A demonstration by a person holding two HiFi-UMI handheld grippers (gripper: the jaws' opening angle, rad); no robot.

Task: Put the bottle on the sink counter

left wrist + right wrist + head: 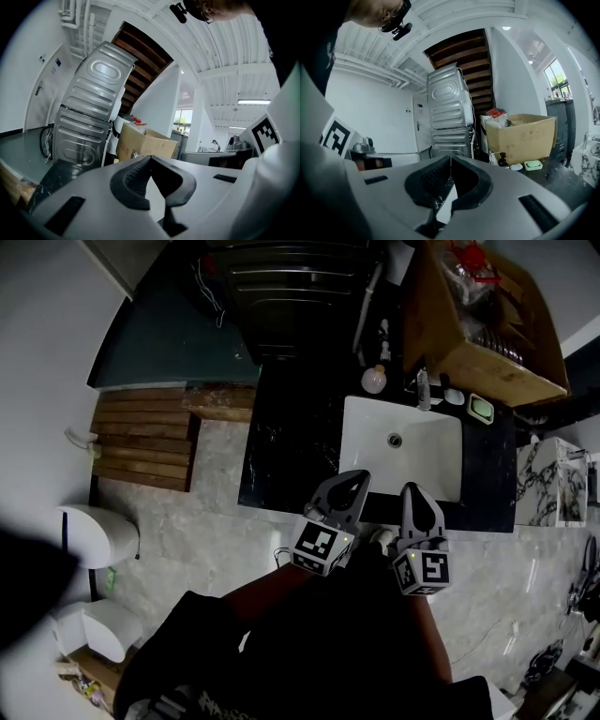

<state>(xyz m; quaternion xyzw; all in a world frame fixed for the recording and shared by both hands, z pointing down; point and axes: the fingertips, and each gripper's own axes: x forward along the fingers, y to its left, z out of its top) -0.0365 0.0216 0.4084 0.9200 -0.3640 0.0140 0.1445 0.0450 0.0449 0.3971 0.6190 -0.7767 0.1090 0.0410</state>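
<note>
From where I stand, both tools hang low at centre frame, over the near edge of the black tabletop (281,451) by the white basin (361,423). The left tool (353,478) is pressed together on nothing, and so is the right tool (412,489). A small bottle (423,390) stands behind the basin at upper right, beside the cardboard box (487,324).

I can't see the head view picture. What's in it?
Seen from above, the left gripper and right gripper, both shut and empty, point toward a white sink set in a black counter. A cardboard box stands beyond the sink.
</note>
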